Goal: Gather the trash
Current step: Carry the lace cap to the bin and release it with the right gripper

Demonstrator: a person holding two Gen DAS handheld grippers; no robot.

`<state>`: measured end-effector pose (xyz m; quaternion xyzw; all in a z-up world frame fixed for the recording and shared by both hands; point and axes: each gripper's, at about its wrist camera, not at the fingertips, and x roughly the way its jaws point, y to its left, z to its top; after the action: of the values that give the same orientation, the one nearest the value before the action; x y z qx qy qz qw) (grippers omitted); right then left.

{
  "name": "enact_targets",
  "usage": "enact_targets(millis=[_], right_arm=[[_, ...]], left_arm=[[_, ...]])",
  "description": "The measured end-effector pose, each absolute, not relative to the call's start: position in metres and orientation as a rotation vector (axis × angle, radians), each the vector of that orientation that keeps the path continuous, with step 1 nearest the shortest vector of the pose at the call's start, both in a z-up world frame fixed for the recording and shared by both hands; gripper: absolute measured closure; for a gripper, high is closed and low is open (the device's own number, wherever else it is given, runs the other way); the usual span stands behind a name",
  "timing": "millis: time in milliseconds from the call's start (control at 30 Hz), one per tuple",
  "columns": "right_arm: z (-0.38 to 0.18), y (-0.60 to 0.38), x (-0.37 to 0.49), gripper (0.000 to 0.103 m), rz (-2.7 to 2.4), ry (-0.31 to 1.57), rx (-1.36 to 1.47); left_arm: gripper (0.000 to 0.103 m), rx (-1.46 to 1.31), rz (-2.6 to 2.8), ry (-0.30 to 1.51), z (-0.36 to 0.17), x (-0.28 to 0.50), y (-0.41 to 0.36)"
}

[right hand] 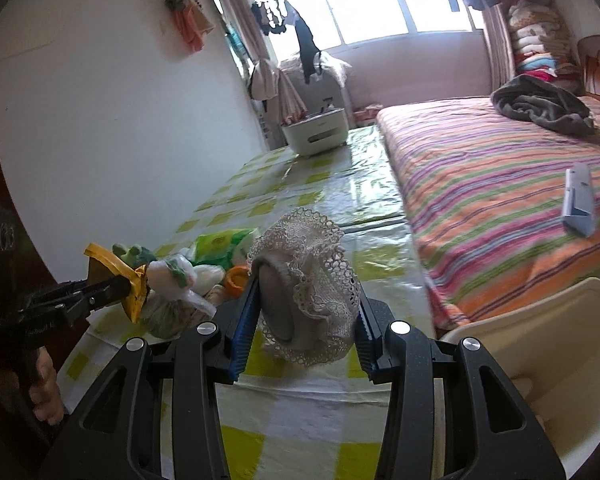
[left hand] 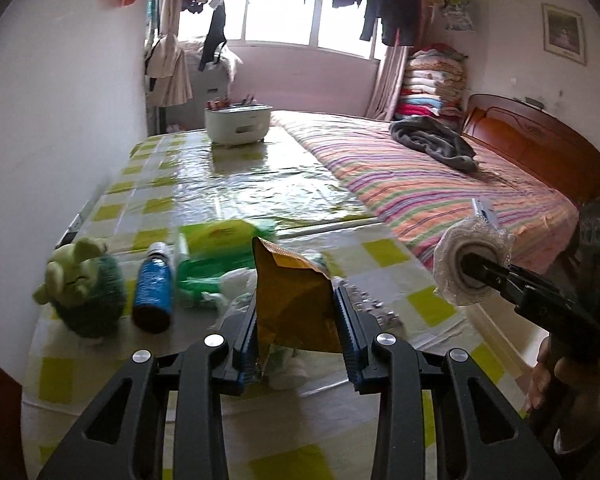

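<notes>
- The left tongs (left hand: 296,316) are clamped on a crumpled yellow-brown wrapper (left hand: 296,300), its blue-edged pads pressing both sides; the wrapper stands up between them, clear of the surface (left hand: 260,176).
- The right wrist view shows the same wrapper (right hand: 134,284) at the tip of the left tongs (right hand: 120,290), held beside a knotted white plastic bag (right hand: 172,280).
- The right tongs (right hand: 304,308) grip a rounded grey object with a lace-trimmed cover (right hand: 308,280), lifted off the checked yellow-and-white cloth; what the object is cannot be told.
- From the left wrist view, this lace-covered object (left hand: 474,264) sits on the end of the right tongs (left hand: 480,270), with a hand (left hand: 556,376) on the handle at the right edge.
- On the surface lie a green plush toy (left hand: 82,292), a blue-labelled bottle (left hand: 154,292) on its side just beside it, and a green-and-yellow packet (left hand: 220,248) behind.
- An orange cap-like piece (right hand: 236,278) shows among the clutter; its exact nature is unclear.
- A white tub (left hand: 238,122) stands at the far end of the surface.
- The striped bed (left hand: 440,184) is alongside, bearing a grey blanket (left hand: 436,140).
- A cream plastic bin rim (right hand: 540,320) appears at the lower right of the right wrist view.
</notes>
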<state>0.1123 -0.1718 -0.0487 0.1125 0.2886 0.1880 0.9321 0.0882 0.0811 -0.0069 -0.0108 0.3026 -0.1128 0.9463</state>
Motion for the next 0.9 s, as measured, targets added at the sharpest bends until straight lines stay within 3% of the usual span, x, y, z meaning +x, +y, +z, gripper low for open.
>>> enact_targets(millis=[500, 900], right_arm=[[-0.042, -0.221, 0.094, 0.062, 0.307, 0.555, 0.269], [-0.043, -0.235, 0.093, 0.062, 0.289, 0.553, 0.283]], left_arm=[[0.069, -0.038, -0.343, 0.571, -0.004, 0.092, 0.033], [0.069, -0.098, -0.329, 0.492, 0.010, 0.090, 0.049]])
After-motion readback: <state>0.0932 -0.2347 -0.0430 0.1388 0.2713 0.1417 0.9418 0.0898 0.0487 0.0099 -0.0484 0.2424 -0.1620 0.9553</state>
